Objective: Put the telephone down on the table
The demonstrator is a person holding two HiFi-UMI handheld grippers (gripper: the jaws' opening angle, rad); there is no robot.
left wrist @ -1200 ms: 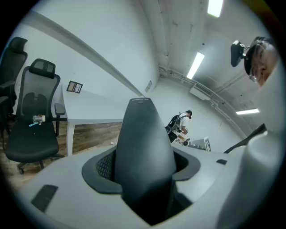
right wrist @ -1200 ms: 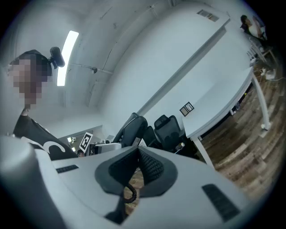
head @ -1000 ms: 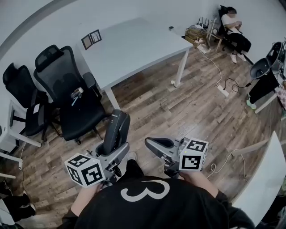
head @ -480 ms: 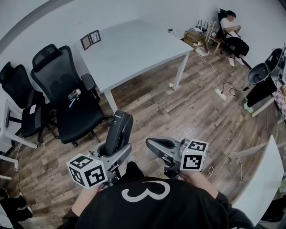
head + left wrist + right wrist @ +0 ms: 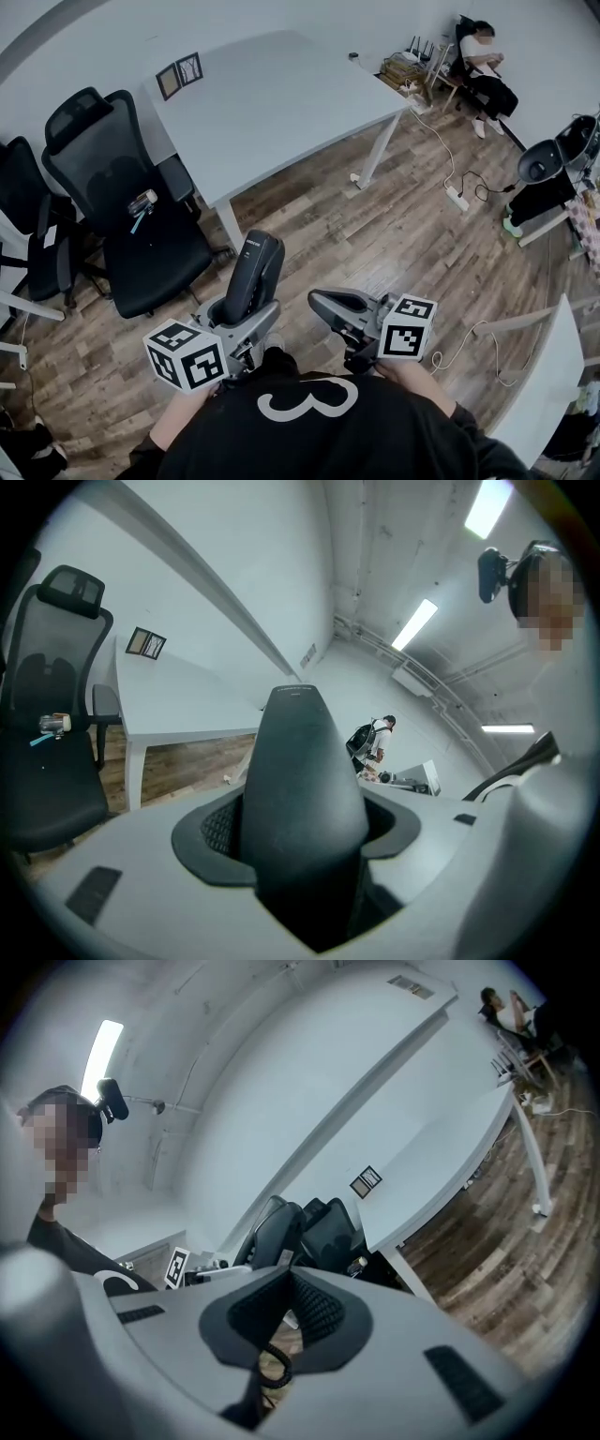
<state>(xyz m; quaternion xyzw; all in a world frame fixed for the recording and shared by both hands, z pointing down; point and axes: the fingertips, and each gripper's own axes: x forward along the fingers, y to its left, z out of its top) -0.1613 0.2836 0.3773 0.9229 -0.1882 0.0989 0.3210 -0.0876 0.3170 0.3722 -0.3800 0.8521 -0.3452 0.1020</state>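
Observation:
The black telephone handset [image 5: 251,274] stands upright between the jaws of my left gripper [image 5: 242,314], which is shut on its lower half. In the left gripper view the handset [image 5: 300,789] fills the middle and hides the jaw tips. My right gripper [image 5: 323,302] hovers beside it to the right, jaws together at the tips. Through the gap behind those tips a coiled cord [image 5: 274,1368] shows; I cannot tell if it is gripped. The white table [image 5: 272,103] stands ahead across the wooden floor.
Two black office chairs [image 5: 122,216] stand left of the table, with a small object [image 5: 141,202] on one seat. Two picture frames [image 5: 178,75] lean at the table's far left. A seated person [image 5: 483,61], floor cables [image 5: 457,195] and a white desk [image 5: 553,375] are at the right.
The table and chairs have slid down and left in the head view, so both grippers have come closer to the table. The handset stays gripped in the left gripper.

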